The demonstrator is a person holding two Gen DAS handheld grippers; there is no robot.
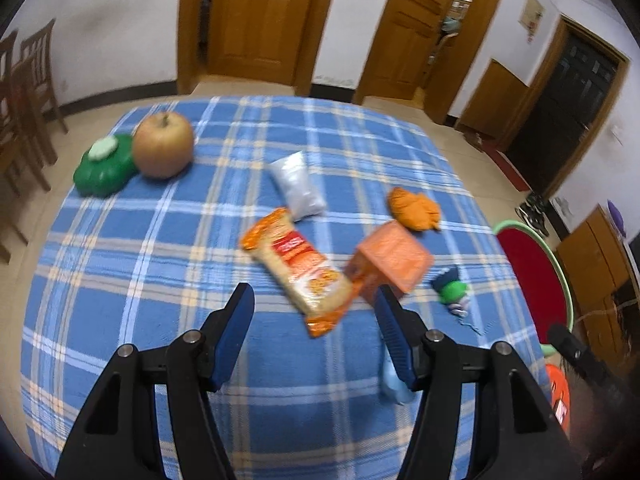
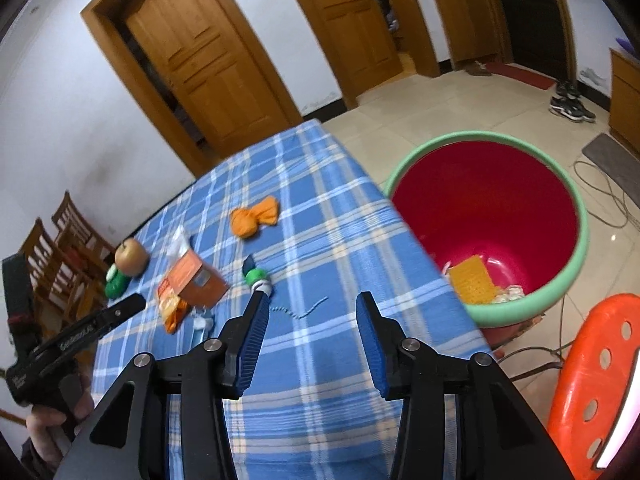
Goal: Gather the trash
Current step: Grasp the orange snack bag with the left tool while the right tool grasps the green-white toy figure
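While both grippers hang over the checked worktop, each view reads as follows.

Left wrist view
- Left gripper (image 1: pixel 316 296): jaws released, nothing between the pads; they sit at 6 o'clock, above the cloth.
- Worktop (image 1: pixel 120 280): covered in a blue checked cloth.
- Noodle pack (image 1: pixel 298 268): lies flat near the centre, its near end between the jaw tips but untouched.
- Box (image 1: pixel 394 260): orange, at 3 o'clock of the noodle pack, touching it, just past the right jaw.
- White pouch (image 1: pixel 297 186): at 12 o'clock of the noodle pack, close beside it.
- Orange cloth (image 1: pixel 414 208): at 1 o'clock of the box, apart from it.
- Green toy (image 1: pixel 452 292): at 4 o'clock of the box, near it.
- Apple (image 1: pixel 163 145): far left, touching a green container (image 1: pixel 105 166) at its 8 o'clock.
- Bin (image 1: pixel 560 276): red inside, green rim, off the worktop's right edge.

Right wrist view
- Right gripper (image 2: pixel 310 304): jaws released and empty, over bare cloth at 6 o'clock.
- Bin (image 2: pixel 576 208): at 2 o'clock, on the floor against the worktop edge; a yellow wrapper (image 2: pixel 474 284) and pale scraps lie in its bottom.
- Trash left on the worktop: box (image 2: pixel 196 280), noodle pack (image 2: pixel 172 304), orange cloth (image 2: pixel 256 218), green toy (image 2: pixel 258 278), all at 10 to 11 o'clock.
- Left gripper (image 2: pixel 132 306): at 9 o'clock, held by a hand (image 2: pixel 48 420).
- Stool (image 2: pixel 596 380): orange, at 4 o'clock.
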